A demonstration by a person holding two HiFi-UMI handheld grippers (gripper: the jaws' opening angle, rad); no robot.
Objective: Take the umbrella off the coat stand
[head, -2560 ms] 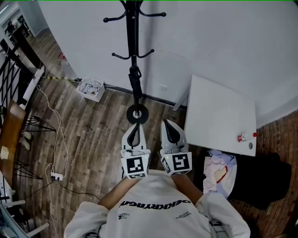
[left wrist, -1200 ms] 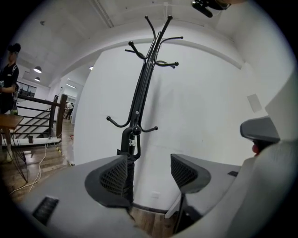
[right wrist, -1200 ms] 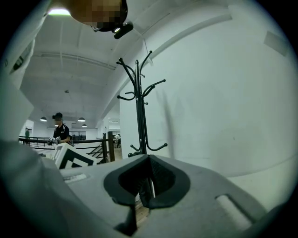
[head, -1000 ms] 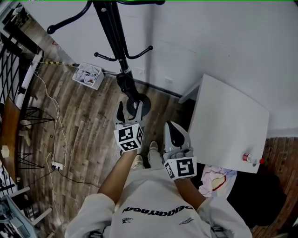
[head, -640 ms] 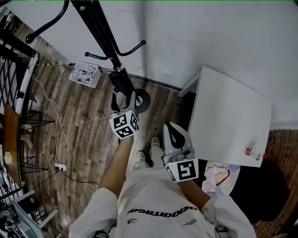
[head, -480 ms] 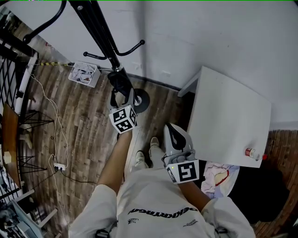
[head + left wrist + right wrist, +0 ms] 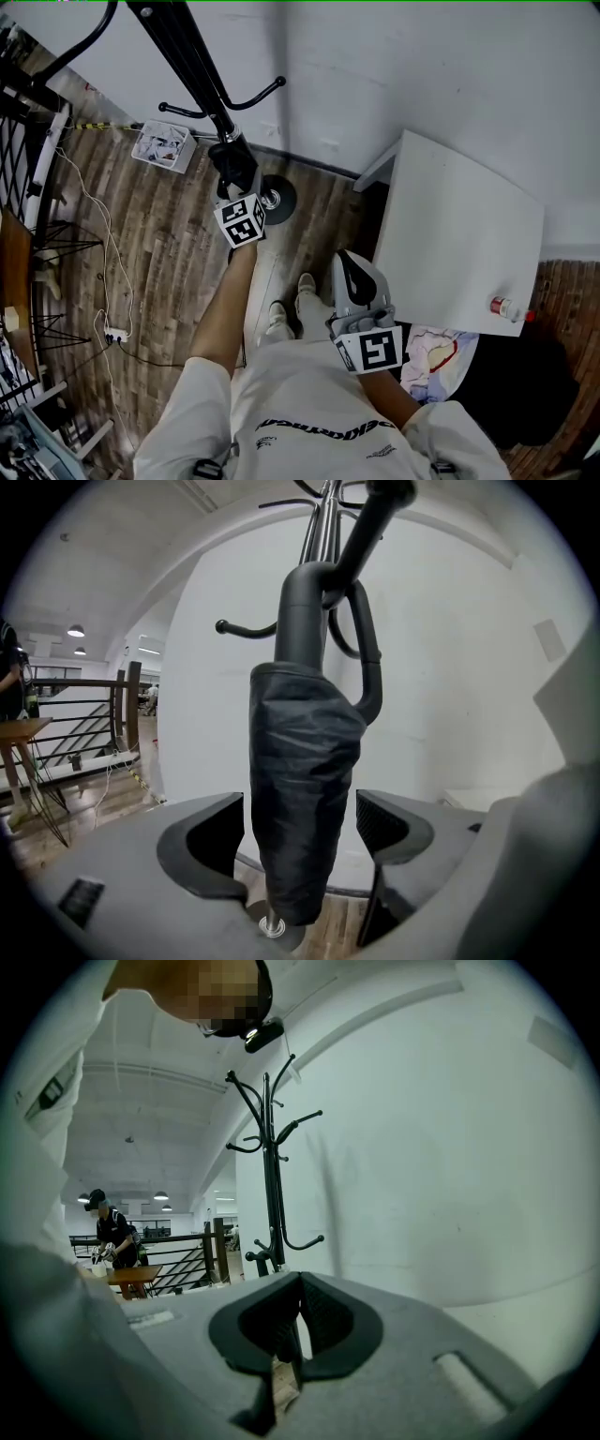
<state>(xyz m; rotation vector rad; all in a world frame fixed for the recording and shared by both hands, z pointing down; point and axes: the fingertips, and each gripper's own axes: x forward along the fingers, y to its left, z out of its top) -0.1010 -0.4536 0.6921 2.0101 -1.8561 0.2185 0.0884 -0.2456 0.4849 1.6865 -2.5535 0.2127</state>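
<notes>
Left gripper (image 7: 234, 187): reached out to the coat stand, fingers spread wide and just been opening, one on each side of the folded umbrella, with no squeeze on it.
Umbrella (image 7: 300, 789): black, furled in its sleeve, hanging upright with its metal tip down; curved handle looped over an arm of the stand; lower half set between the left fingers.
Coat stand (image 7: 186, 52): black pole with curved hooks, round base on the wooden floor (image 7: 169, 244), close to the white wall.
Right gripper (image 7: 295, 1327): held back near the person's waist, fingers clenched together with nothing between them, pointing towards the wall, well apart from the stand.
Tabletop (image 7: 459, 234): white, square, to the right of the stand against the wall; small red-capped bottle (image 7: 506, 307) near its corner.
Box (image 7: 157, 145): white, on the floor by the wall, left of the stand.
Cable (image 7: 105, 272): pale, trailing across the floor on the left.
</notes>
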